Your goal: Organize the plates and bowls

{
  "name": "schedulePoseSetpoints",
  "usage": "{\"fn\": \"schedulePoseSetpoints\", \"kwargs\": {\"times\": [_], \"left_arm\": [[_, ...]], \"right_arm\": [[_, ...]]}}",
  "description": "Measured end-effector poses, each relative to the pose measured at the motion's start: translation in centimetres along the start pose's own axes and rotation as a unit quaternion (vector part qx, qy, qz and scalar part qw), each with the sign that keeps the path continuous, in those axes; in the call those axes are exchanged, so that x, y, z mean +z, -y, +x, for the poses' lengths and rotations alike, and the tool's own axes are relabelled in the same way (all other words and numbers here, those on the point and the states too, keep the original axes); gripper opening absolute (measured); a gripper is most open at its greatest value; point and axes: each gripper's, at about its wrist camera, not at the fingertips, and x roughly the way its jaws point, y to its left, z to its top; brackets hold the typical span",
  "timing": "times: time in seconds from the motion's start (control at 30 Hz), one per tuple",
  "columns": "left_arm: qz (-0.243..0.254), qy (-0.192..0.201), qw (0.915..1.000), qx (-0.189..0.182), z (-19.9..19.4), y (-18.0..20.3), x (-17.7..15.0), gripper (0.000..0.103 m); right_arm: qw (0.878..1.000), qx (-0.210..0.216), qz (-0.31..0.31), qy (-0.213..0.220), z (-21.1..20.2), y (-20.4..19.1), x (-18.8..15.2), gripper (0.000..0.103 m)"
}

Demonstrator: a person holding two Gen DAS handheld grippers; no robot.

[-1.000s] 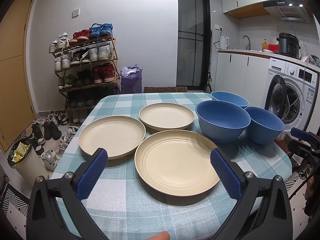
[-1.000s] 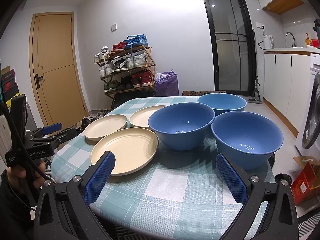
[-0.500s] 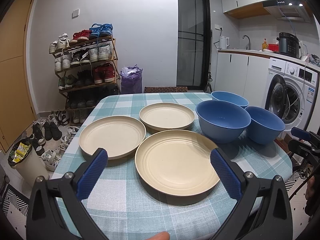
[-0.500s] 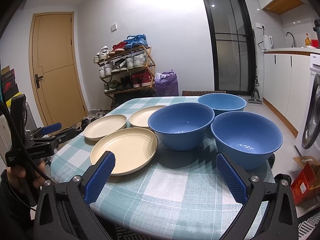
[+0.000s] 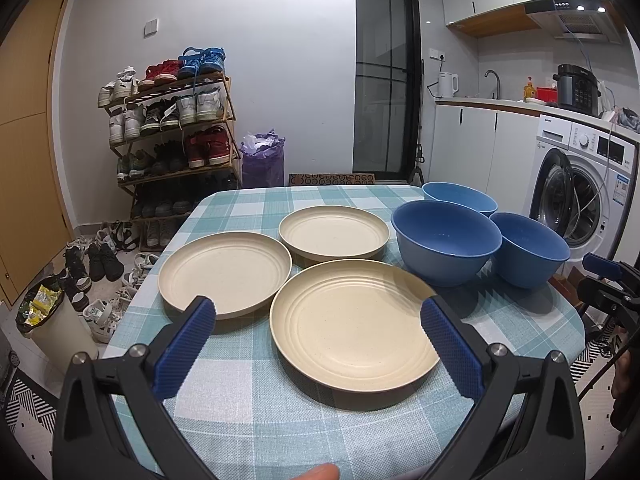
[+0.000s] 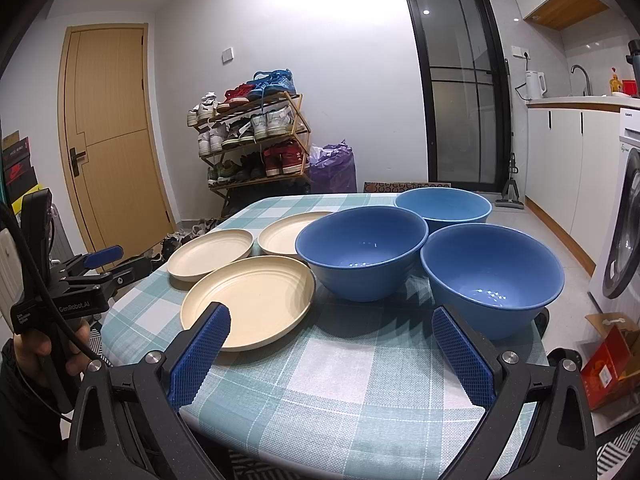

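Three cream plates lie side by side on a teal checked table (image 5: 256, 420): the nearest plate (image 5: 354, 332), a left plate (image 5: 224, 272) and a far plate (image 5: 334, 232). To their right stand three blue bowls: a middle bowl (image 5: 446, 240), a right bowl (image 5: 528, 248) and a far bowl (image 5: 458, 198). My left gripper (image 5: 318, 322) hovers open over the near table edge, its jaws either side of the nearest plate without touching it. My right gripper (image 6: 330, 330) is open and empty in front of the right bowl (image 6: 490, 276) and the middle bowl (image 6: 362, 254).
A shoe rack (image 5: 172, 136) and a purple bag (image 5: 262, 164) stand beyond the table. Shoes and a bin (image 5: 52, 320) sit on the floor at left. A washing machine (image 5: 580, 188) and counter stand at right. A hand (image 6: 44, 348) holds the left gripper's handle at the table's left.
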Motion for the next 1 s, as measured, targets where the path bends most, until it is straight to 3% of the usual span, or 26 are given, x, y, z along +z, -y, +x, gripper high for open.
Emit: {"fn": "schedulePoseSetpoints", "kwargs": {"times": [1.0], "left_arm": [[-0.002,-0.018,0.9998,0.007,1.2,-0.3,-0.6,0.103]], "right_arm": [[1.000,0.000,0.008,0.004,-0.1,0.5,0.4,0.103]]}}
